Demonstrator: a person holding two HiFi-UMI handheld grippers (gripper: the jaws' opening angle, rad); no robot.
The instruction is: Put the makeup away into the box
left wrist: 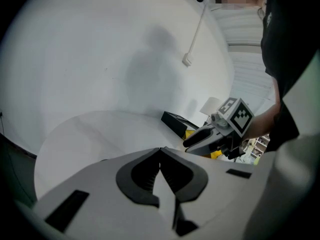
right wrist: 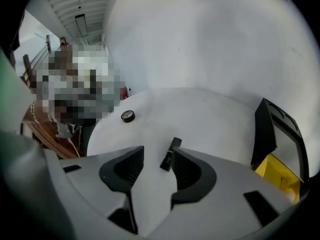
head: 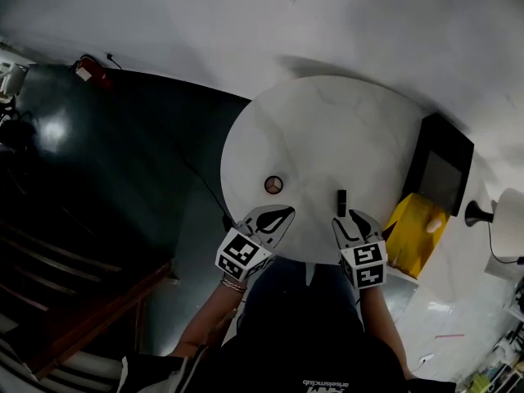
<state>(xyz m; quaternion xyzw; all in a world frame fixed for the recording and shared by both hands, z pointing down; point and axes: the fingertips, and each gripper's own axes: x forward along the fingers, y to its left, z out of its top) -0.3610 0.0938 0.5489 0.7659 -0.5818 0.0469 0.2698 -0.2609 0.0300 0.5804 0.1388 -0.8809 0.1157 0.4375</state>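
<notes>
A round white table point(head: 327, 129) carries two makeup items: a small round compact point(head: 273, 184) and a short black tube point(head: 341, 201). My left gripper point(head: 282, 214) hovers at the table's near edge just right of the compact, and its jaws meet at the tips with nothing in them point(left wrist: 160, 149). My right gripper point(head: 354, 214) is open just in front of the tube. In the right gripper view the tube point(right wrist: 175, 143) lies beyond the gap point(right wrist: 157, 151), close to the right jaw and untouched, with the compact point(right wrist: 128, 116) further left. A black box point(head: 442, 166) stands at the table's right edge.
A yellow object point(head: 416, 232) sits beside the table below the black box point(right wrist: 272, 129). A dark floor and a wooden stair rail lie to the left. A white lamp point(head: 512, 223) is at the far right. The person's dark torso fills the bottom of the head view.
</notes>
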